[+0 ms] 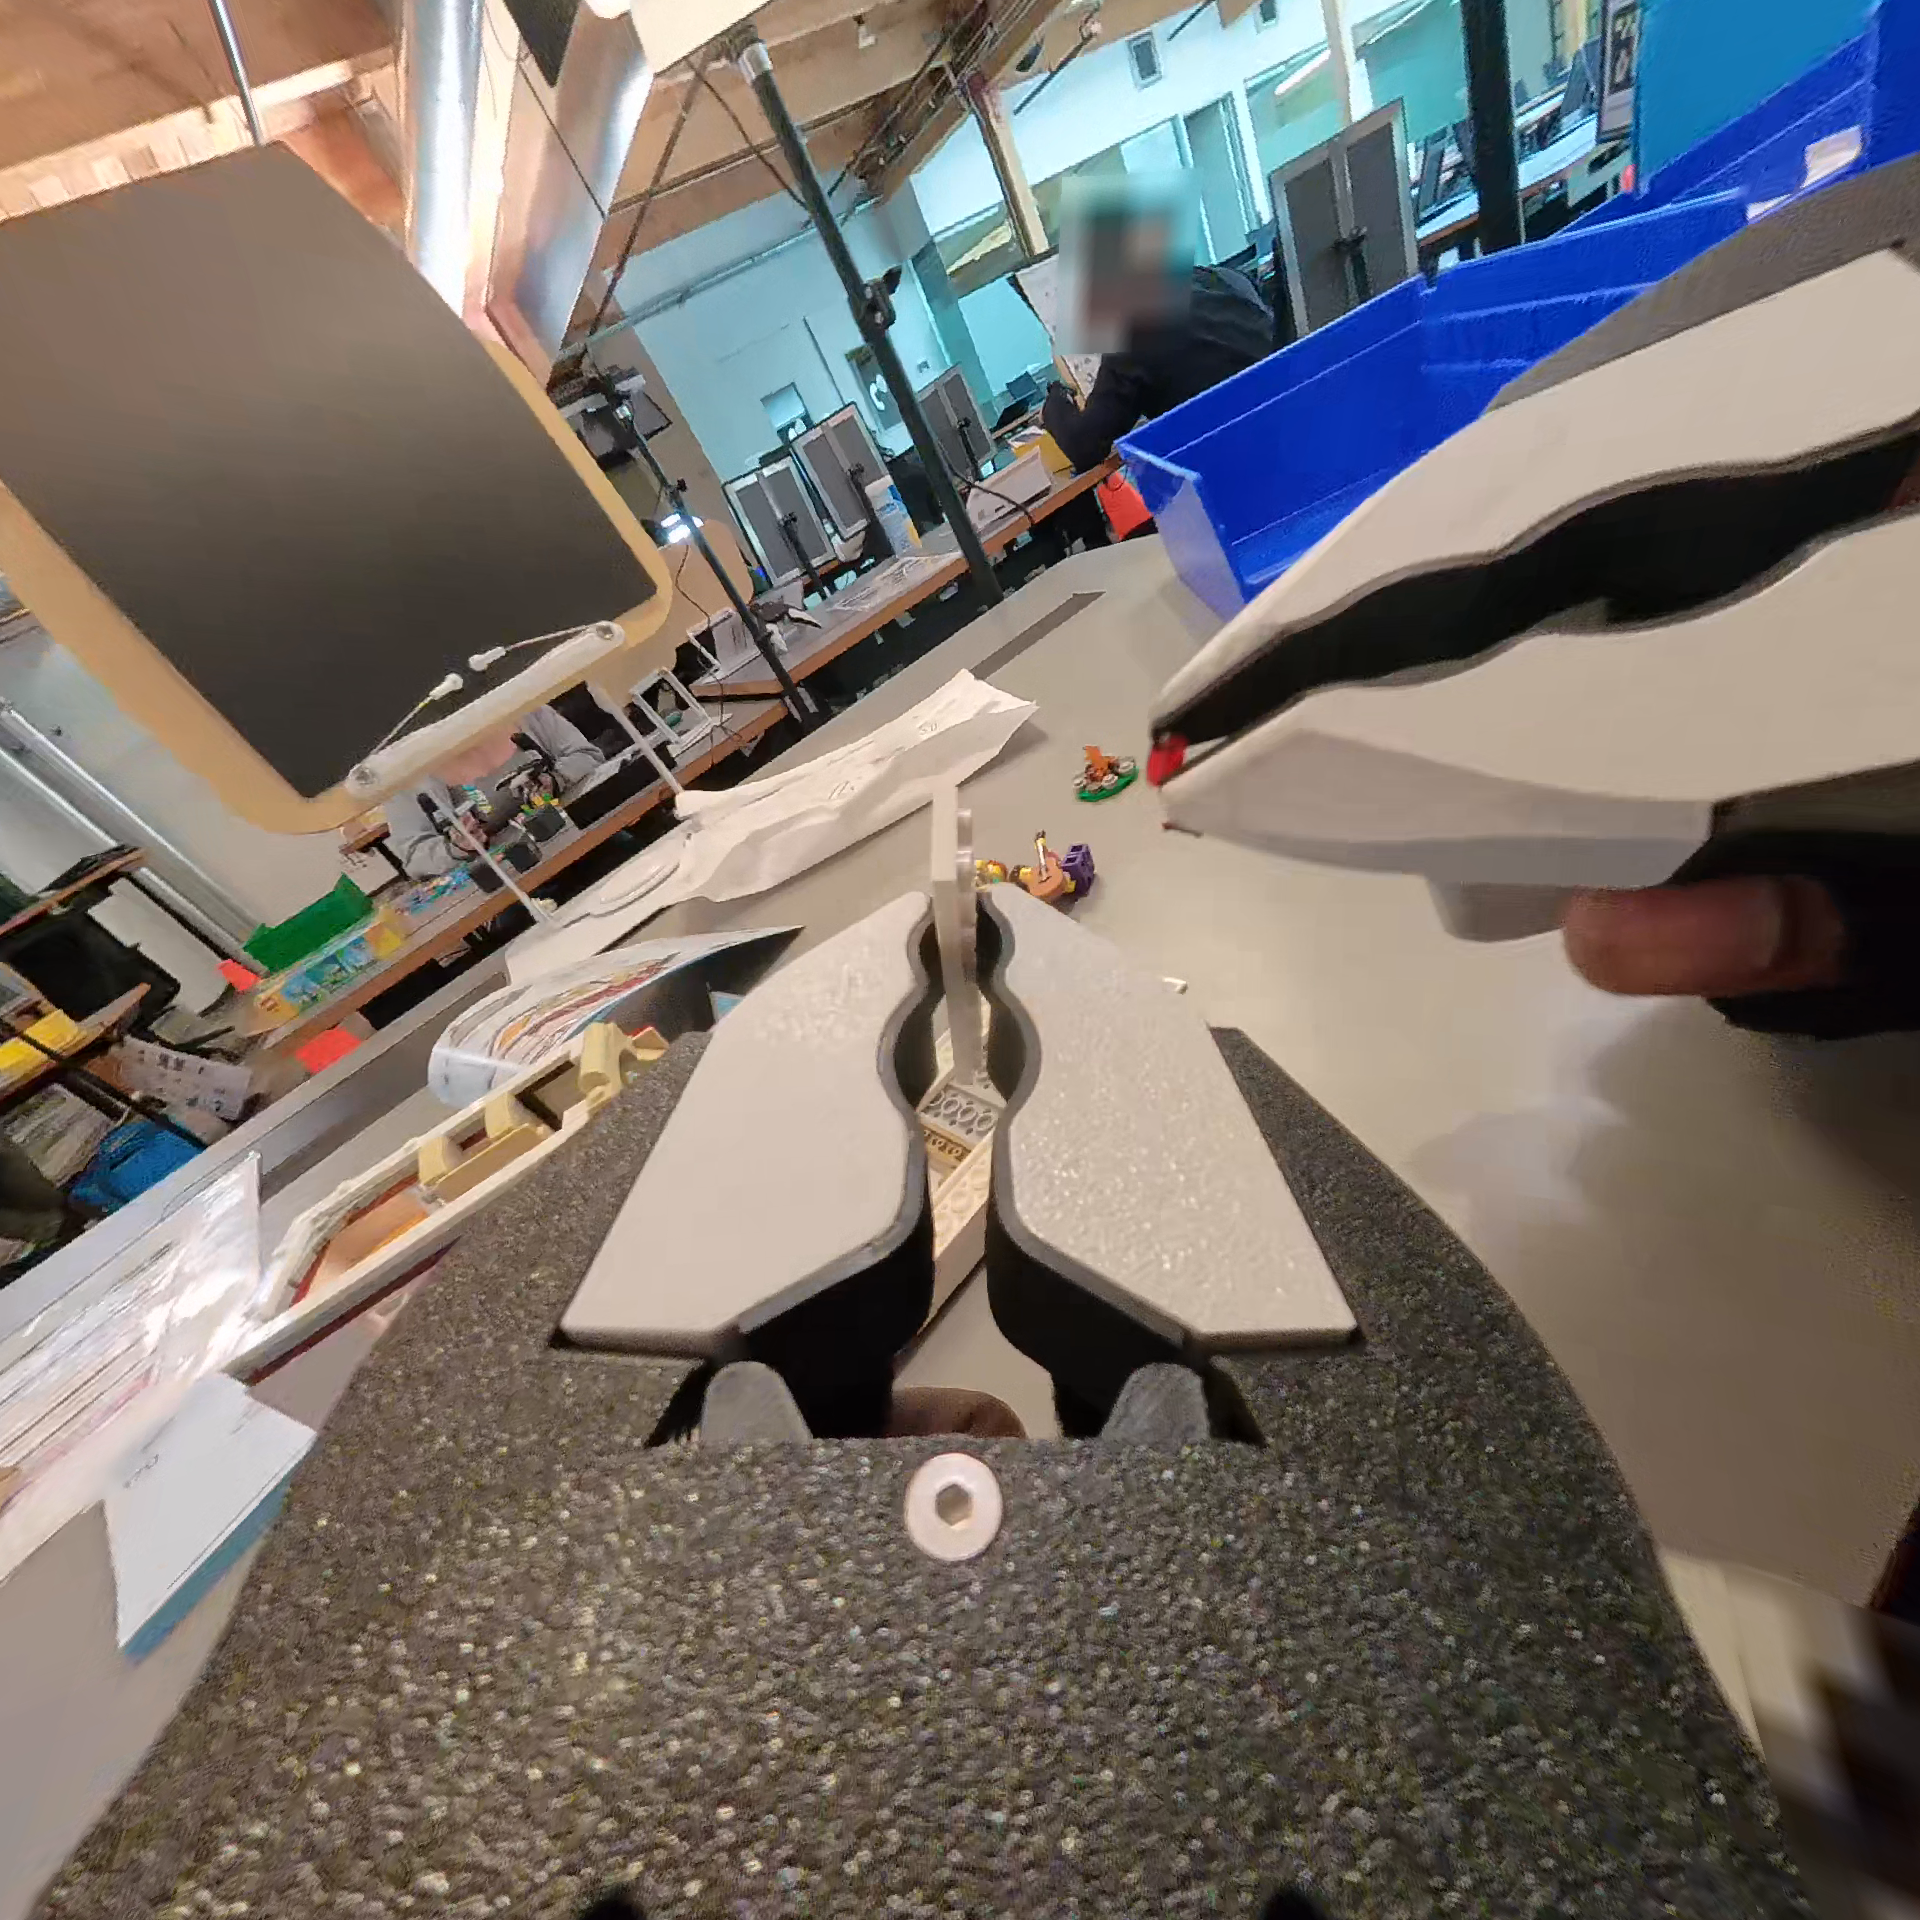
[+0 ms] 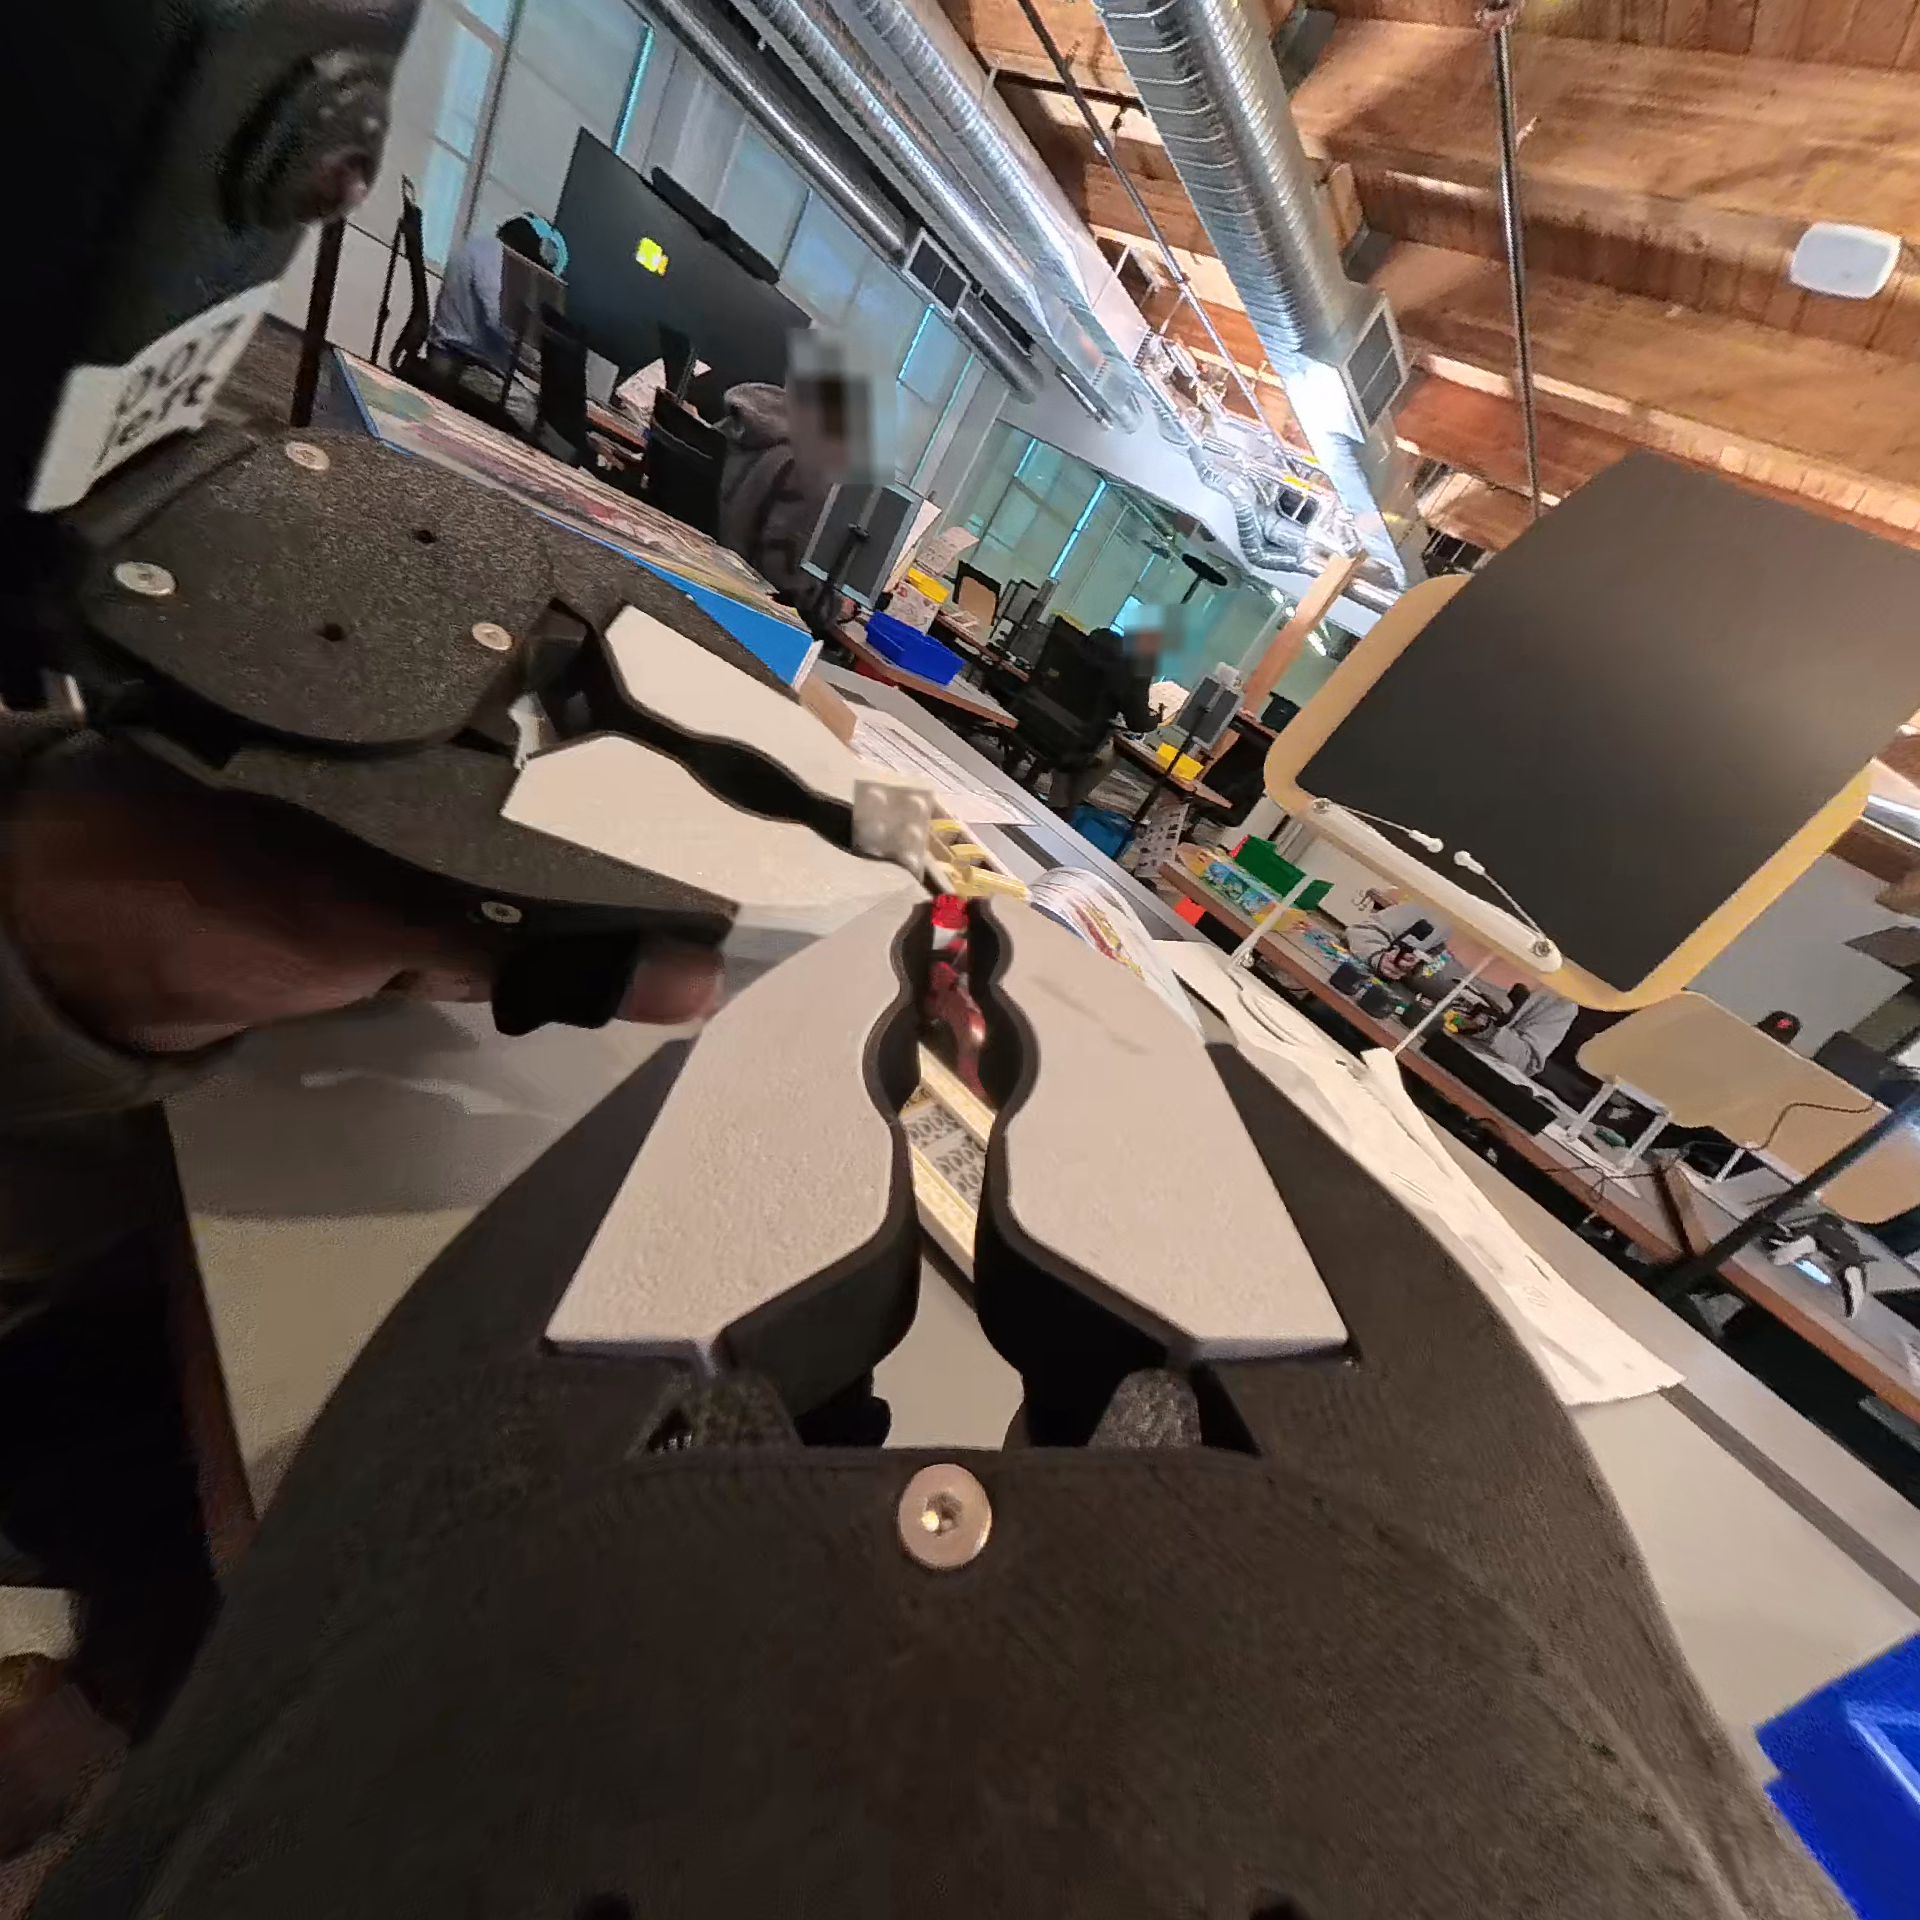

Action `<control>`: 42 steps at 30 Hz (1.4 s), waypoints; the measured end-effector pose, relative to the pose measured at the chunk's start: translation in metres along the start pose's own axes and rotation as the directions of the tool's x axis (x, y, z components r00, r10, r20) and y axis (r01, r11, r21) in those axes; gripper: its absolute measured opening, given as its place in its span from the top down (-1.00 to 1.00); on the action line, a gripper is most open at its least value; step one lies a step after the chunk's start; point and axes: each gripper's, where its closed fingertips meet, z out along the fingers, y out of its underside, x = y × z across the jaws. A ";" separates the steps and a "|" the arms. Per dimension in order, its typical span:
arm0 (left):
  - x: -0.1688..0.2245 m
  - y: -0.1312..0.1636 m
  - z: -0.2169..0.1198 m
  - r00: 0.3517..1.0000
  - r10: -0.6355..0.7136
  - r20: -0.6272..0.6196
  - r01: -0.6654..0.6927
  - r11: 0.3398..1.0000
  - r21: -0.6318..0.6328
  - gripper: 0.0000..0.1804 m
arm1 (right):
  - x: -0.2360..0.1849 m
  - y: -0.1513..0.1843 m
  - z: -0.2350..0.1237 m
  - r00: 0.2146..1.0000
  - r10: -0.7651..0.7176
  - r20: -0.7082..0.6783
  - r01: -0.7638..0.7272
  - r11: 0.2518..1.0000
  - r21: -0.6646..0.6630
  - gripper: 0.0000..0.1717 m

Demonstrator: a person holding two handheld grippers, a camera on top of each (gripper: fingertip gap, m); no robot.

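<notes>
My left gripper (image 1: 958, 899) is shut on a thin light-grey studded plate (image 1: 954, 873), which stands edge-on and sticks up past the fingertips. The right wrist view shows the same gripper (image 2: 878, 831) with the plate (image 2: 894, 816) at its tips. My right gripper (image 2: 951, 912) is shut on a small red piece (image 2: 945, 920). In the left wrist view the right gripper (image 1: 1169, 774) is up at the right, the red piece (image 1: 1166, 756) pinched at its tips. The two gripper tips are close together above a long tan and white brick build (image 1: 468, 1164).
A grey table (image 1: 1403, 1091) holds a white paper sheet (image 1: 862, 790), an open booklet (image 1: 582, 987), small toy figures (image 1: 1049, 873), a green round build (image 1: 1107, 774) and a clear plastic bag (image 1: 114, 1320). A blue bin (image 1: 1351, 436) stands at the far right. People sit at tables behind.
</notes>
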 end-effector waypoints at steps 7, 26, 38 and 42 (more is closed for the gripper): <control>0.006 -0.002 0.001 1.000 0.020 -0.022 -0.020 1.000 0.013 0.95 | 0.026 0.007 -0.007 0.997 0.062 -0.045 -0.062 0.998 -0.007 0.92; 0.015 -0.001 0.002 0.997 0.004 -0.080 -0.003 1.000 0.011 0.95 | 0.305 0.161 -0.148 0.767 -0.181 -0.616 -0.217 0.830 -0.514 0.72; 0.032 -0.026 0.004 0.884 -0.360 -0.297 0.384 0.923 0.027 0.95 | 0.071 0.068 -0.040 0.997 -0.065 0.045 0.074 0.964 -0.255 0.59; 0.028 -0.029 0.003 0.771 -0.529 -0.354 0.569 0.823 0.008 0.95 | 0.014 0.049 -0.014 0.976 -0.091 0.196 0.131 0.971 -0.201 0.48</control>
